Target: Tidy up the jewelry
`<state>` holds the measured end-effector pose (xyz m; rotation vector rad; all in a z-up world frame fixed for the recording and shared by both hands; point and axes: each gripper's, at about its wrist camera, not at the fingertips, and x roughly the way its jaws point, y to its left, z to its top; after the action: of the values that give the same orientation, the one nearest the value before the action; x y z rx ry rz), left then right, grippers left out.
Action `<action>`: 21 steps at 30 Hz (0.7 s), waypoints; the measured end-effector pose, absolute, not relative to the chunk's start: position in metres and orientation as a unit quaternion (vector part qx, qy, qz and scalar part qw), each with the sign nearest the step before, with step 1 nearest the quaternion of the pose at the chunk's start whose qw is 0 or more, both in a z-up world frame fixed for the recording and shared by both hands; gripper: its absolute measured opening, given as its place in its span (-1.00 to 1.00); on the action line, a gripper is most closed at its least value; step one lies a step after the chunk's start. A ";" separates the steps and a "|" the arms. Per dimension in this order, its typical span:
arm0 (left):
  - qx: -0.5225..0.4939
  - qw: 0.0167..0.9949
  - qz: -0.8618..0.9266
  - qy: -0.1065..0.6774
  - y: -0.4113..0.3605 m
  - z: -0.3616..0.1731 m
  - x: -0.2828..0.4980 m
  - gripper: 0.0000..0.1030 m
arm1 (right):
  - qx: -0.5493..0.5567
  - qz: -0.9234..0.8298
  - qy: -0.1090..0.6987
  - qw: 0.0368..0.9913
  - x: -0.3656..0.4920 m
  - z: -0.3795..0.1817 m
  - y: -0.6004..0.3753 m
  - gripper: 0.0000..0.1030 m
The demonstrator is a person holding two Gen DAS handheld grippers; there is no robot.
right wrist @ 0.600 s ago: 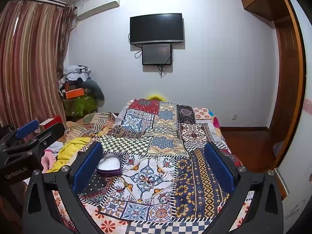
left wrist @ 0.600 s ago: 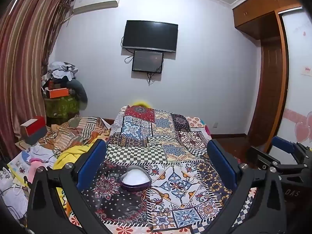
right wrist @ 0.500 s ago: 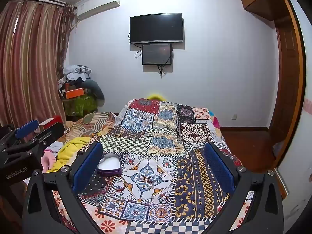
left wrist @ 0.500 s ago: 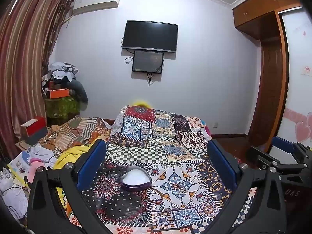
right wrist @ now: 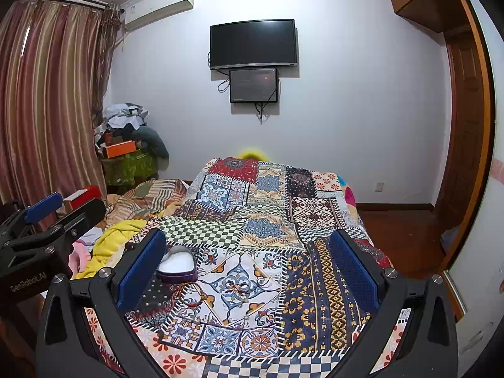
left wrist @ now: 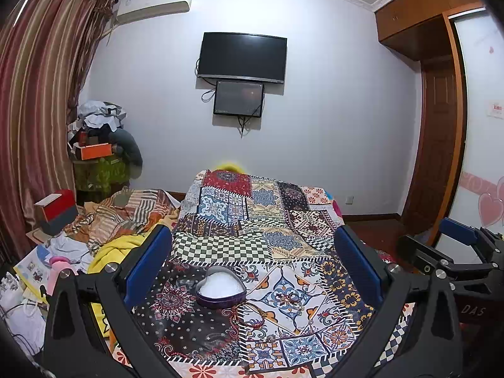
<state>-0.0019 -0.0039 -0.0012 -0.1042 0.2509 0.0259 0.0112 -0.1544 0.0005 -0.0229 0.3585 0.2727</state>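
A purple heart-shaped box (left wrist: pixel 220 287) with a white lining lies open on the patchwork bedspread (left wrist: pixel 283 245). It sits below and between the fingers of my left gripper (left wrist: pixel 252 236), which is open and holds nothing. A thin red-brown cord bracelet (left wrist: pixel 252 313) lies just in front of the box. In the right wrist view the heart-shaped box (right wrist: pixel 176 264) shows beside the left finger of my right gripper (right wrist: pixel 247 237), which is also open and holds nothing. The cord bracelet (right wrist: pixel 186 287) lies at the box's near edge. Other small pieces blend into the pattern.
A heap of crumpled bedding and a yellow cloth (left wrist: pixel 107 252) lies left of the bedspread, with a red box (left wrist: pixel 55 209) beyond. Stacked clothes and an orange box (left wrist: pixel 94 151) stand by the curtain. A wooden door (left wrist: pixel 438 157) is at the right.
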 end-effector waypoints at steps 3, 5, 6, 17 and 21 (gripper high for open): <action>-0.055 0.991 0.010 0.126 -0.002 0.000 -0.002 1.00 | -0.012 0.134 0.177 0.975 0.008 0.004 -0.157 1.00; -0.054 0.991 0.010 0.125 -0.003 -0.001 -0.001 1.00 | -0.012 0.134 0.177 0.975 0.008 0.003 -0.158 1.00; -0.054 0.991 0.010 0.125 -0.003 -0.001 -0.001 1.00 | -0.012 0.134 0.177 0.975 0.008 0.003 -0.158 1.00; -0.054 0.991 0.010 0.125 -0.001 0.000 0.000 1.00 | -0.013 0.134 0.178 0.975 0.009 0.004 -0.158 1.00; -0.054 0.991 0.009 0.125 -0.002 -0.001 0.001 1.00 | -0.013 0.134 0.179 0.975 0.008 0.005 -0.159 1.00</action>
<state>0.0008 -0.0025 -0.0012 -0.1087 0.2509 0.0187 0.0084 -0.1588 0.0048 -0.0260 0.3601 0.2709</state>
